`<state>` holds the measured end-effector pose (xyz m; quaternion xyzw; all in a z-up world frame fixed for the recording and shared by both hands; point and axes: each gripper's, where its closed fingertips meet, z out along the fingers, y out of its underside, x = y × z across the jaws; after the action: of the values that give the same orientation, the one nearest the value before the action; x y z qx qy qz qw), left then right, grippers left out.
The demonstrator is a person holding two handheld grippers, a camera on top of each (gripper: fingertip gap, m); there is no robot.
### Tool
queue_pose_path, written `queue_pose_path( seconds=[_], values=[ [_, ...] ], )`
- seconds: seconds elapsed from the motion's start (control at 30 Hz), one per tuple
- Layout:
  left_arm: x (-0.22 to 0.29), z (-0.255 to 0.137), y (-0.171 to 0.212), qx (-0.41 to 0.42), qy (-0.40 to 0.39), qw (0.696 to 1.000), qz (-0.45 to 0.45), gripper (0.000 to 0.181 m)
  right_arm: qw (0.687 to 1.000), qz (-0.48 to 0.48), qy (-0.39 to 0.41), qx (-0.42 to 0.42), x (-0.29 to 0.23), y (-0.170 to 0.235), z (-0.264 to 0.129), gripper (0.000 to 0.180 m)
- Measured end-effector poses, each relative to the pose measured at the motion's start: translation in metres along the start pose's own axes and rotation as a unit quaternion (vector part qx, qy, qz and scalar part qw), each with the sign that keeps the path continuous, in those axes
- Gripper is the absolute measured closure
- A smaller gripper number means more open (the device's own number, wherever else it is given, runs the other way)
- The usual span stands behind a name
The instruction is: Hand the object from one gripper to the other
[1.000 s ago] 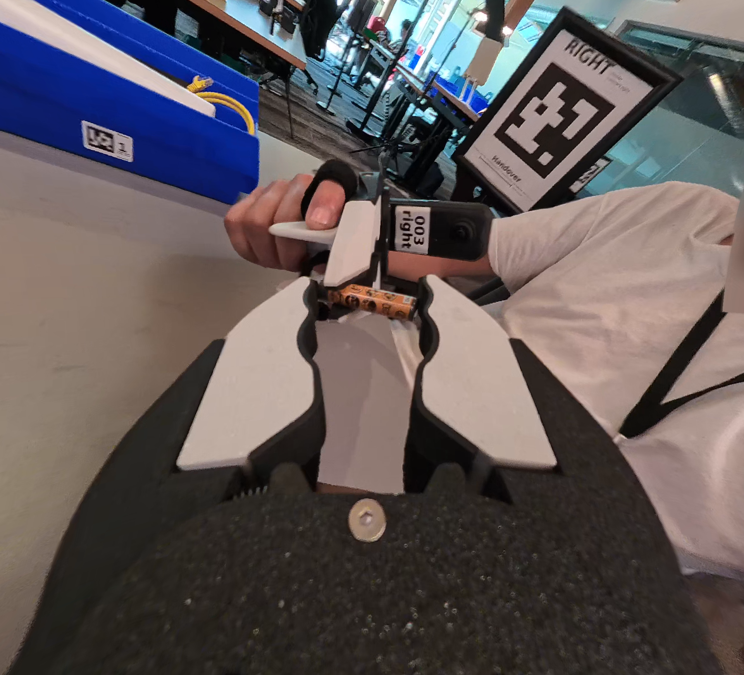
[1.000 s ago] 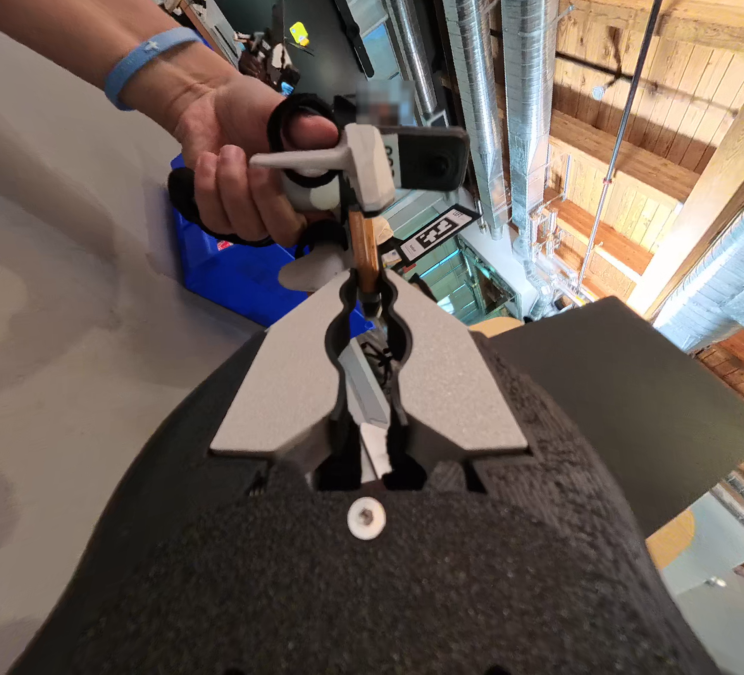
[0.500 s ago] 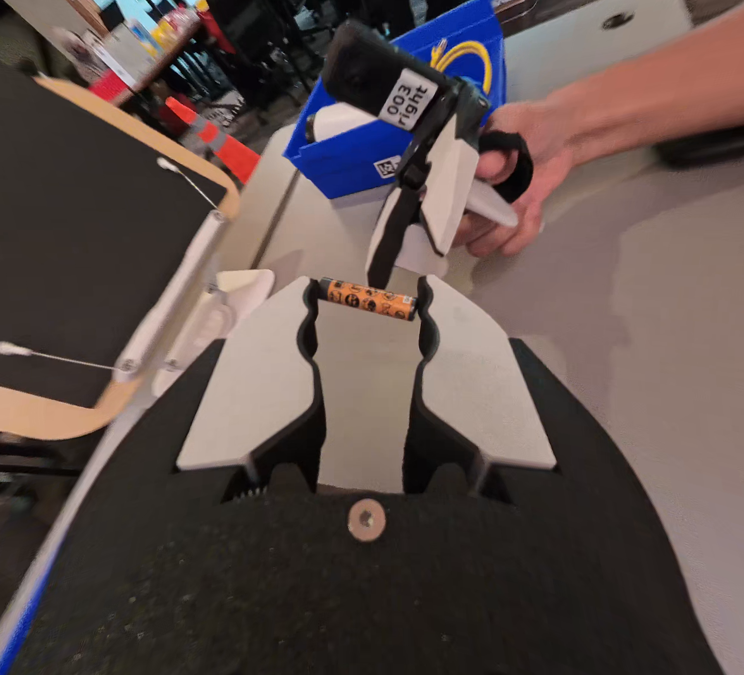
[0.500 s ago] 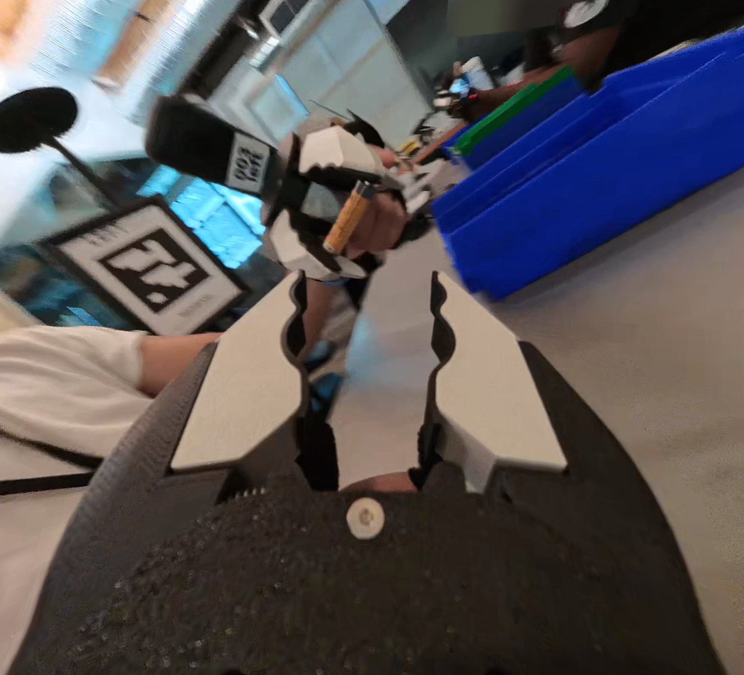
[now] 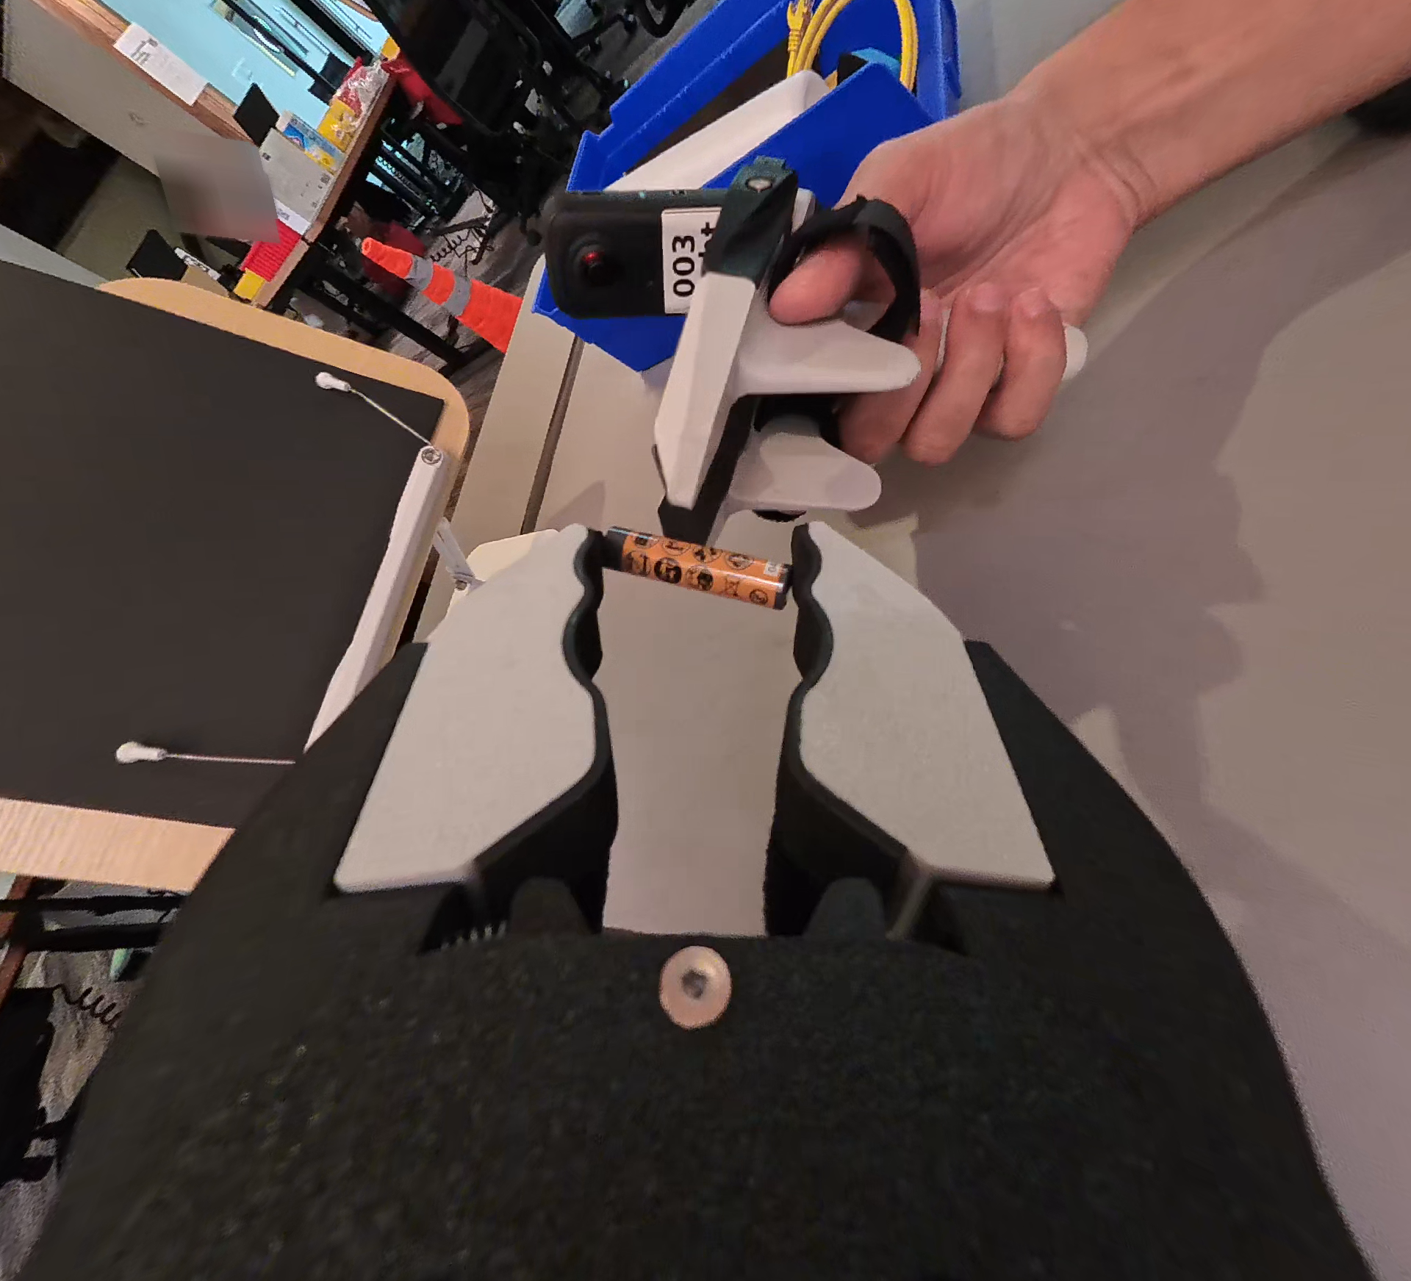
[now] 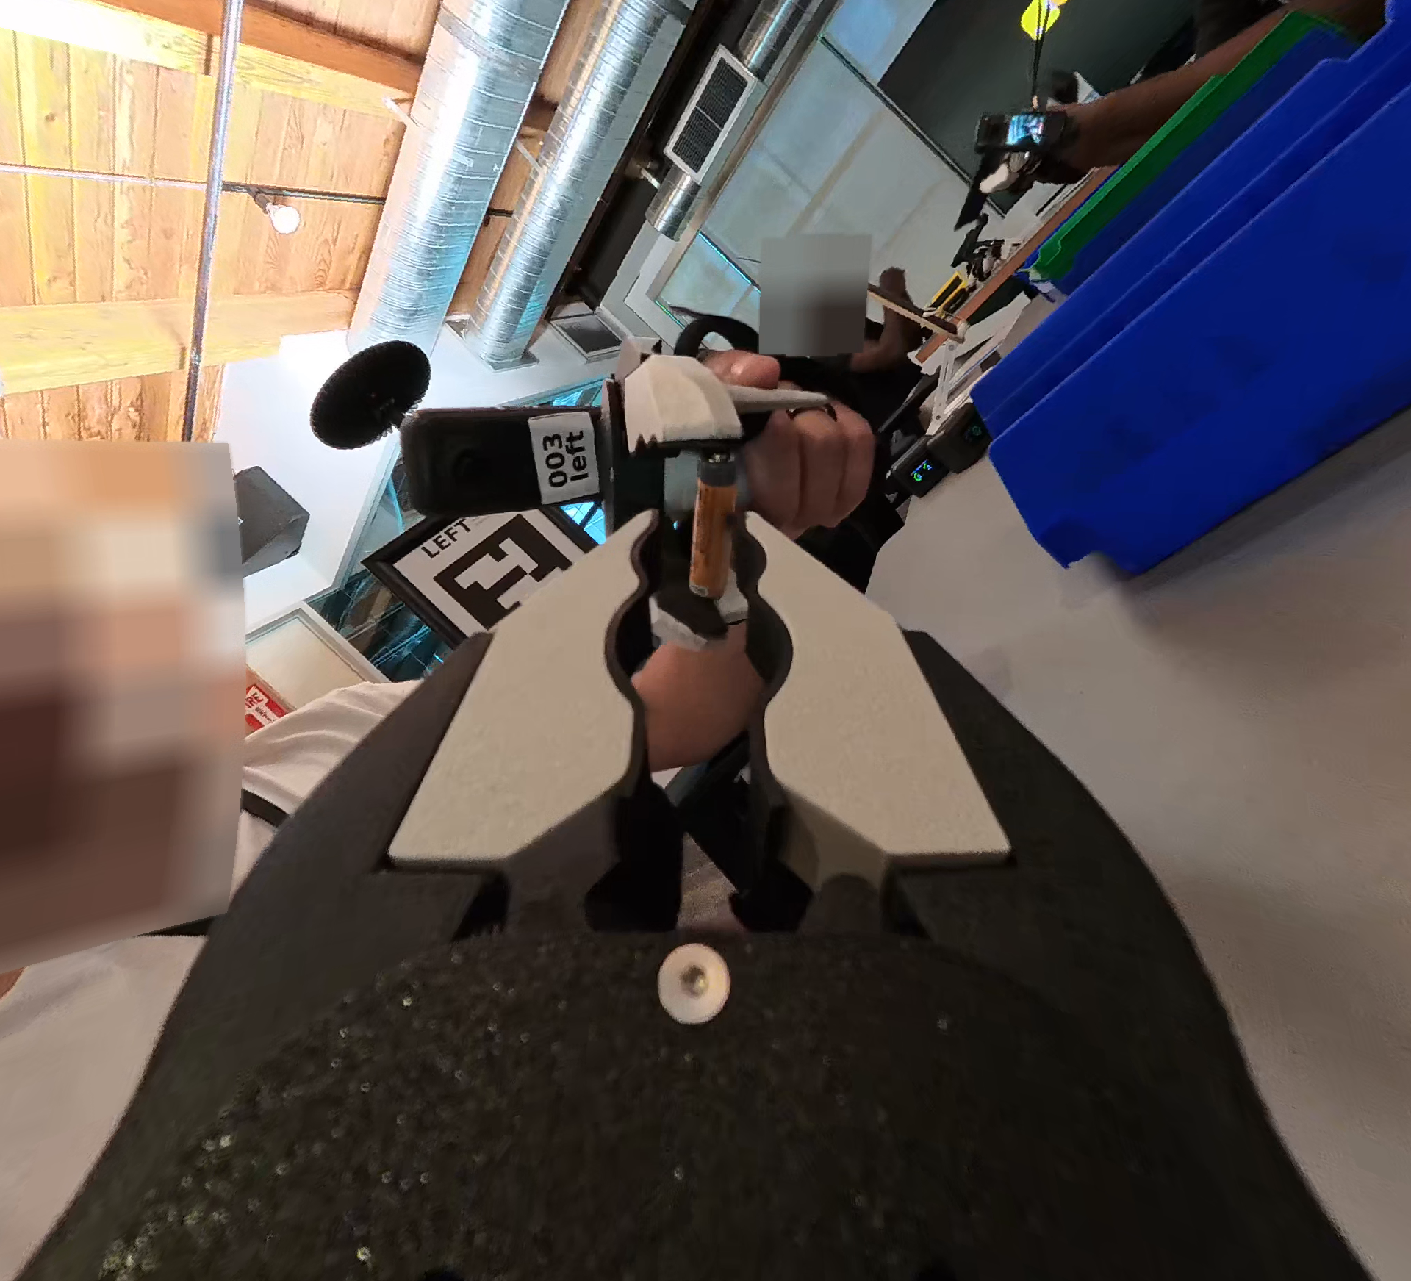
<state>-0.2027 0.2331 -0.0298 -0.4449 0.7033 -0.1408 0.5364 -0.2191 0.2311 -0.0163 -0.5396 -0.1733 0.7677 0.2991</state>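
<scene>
An orange battery (image 5: 699,572) with black markings is held end to end between the fingertips of my left gripper (image 5: 695,557), above the grey table (image 5: 1145,633). My right gripper (image 5: 683,515), held by a hand (image 5: 992,297), points down at the battery's left part. In the right wrist view the battery (image 6: 710,534) stands upright in the gap of my right gripper (image 6: 701,530). The jaws stand on either side of it with small gaps showing. The left gripper's upper finger (image 6: 679,404) and lower finger (image 6: 699,622) clamp the battery's ends.
Blue bins (image 5: 763,122) stand on the table behind the right gripper, one holding a yellow cable (image 5: 878,15); they also show in the right wrist view (image 6: 1222,404). A black board with a wooden edge (image 5: 191,557) lies at the left. A framed marker sign (image 6: 496,572) stands behind. My two grippers' fingertips are within a few centimetres of each other.
One second ago the right gripper was shut on the battery. It then opened and drew away. It has now come back and narrowed around the battery. The left gripper kept hold throughout.
</scene>
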Motion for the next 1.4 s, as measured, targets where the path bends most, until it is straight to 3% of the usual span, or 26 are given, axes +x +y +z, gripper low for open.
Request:
queue_pose_path(
  seconds=[0.27, 0.37, 0.47, 0.6, 0.73, 0.83, 0.9, 1.0, 1.07, 1.23, 1.3, 1.4],
  values=[
    [0.003, 0.005, 0.004, -0.019, 0.001, 1.000, -0.024, 0.133, 0.999, -0.020, 0.036, -0.021, 0.010, 0.004, 0.001, 0.170],
    [0.000, 0.005, 0.010, -0.036, -0.019, 0.996, -0.076, 0.130, 0.988, -0.057, 0.135, -0.048, 0.030, 0.002, -0.009, 0.170],
    [0.003, -0.005, 0.018, -0.025, -0.042, 0.976, -0.214, 0.124, 0.940, -0.133, 0.300, -0.097, 0.044, -0.020, -0.043, 0.170],
    [0.055, -0.013, 0.053, -0.018, -0.029, 0.920, -0.389, 0.126, 0.872, -0.216, 0.428, -0.104, -0.007, -0.075, -0.093, 0.170],
    [0.107, -0.033, 0.071, -0.020, -0.013, 0.854, -0.520, 0.125, 0.740, -0.259, 0.615, -0.077, -0.061, -0.120, -0.196, 0.170],
    [0.111, -0.060, 0.080, -0.031, -0.061, 0.828, -0.557, 0.127, 0.652, -0.208, 0.727, -0.056, -0.084, -0.123, -0.291, 0.170],
    [0.108, -0.078, 0.089, -0.023, -0.099, 0.821, -0.561, 0.132, 0.625, -0.158, 0.764, -0.030, -0.083, -0.118, -0.341, 0.170],
    [0.094, -0.091, 0.102, -0.023, -0.137, 0.820, -0.555, 0.132, 0.611, -0.104, 0.785, -0.019, -0.059, -0.108, -0.389, 0.170],
    [0.092, -0.092, 0.109, -0.024, -0.138, 0.813, -0.565, 0.133, 0.585, -0.075, 0.807, -0.034, -0.042, -0.100, -0.418, 0.170],
    [0.098, -0.088, 0.111, -0.017, -0.106, 0.786, -0.609, 0.136, 0.530, -0.045, 0.840, -0.110, -0.010, -0.093, -0.461, 0.170],
    [0.098, -0.088, 0.112, -0.018, -0.108, 0.788, -0.606, 0.136, 0.507, -0.027, 0.849, -0.146, -0.002, -0.091, -0.473, 0.169],
    [0.096, -0.090, 0.118, -0.039, -0.128, 0.804, -0.580, 0.136, 0.497, -0.002, 0.851, -0.170, 0.014, -0.083, -0.484, 0.170]
  ],
)
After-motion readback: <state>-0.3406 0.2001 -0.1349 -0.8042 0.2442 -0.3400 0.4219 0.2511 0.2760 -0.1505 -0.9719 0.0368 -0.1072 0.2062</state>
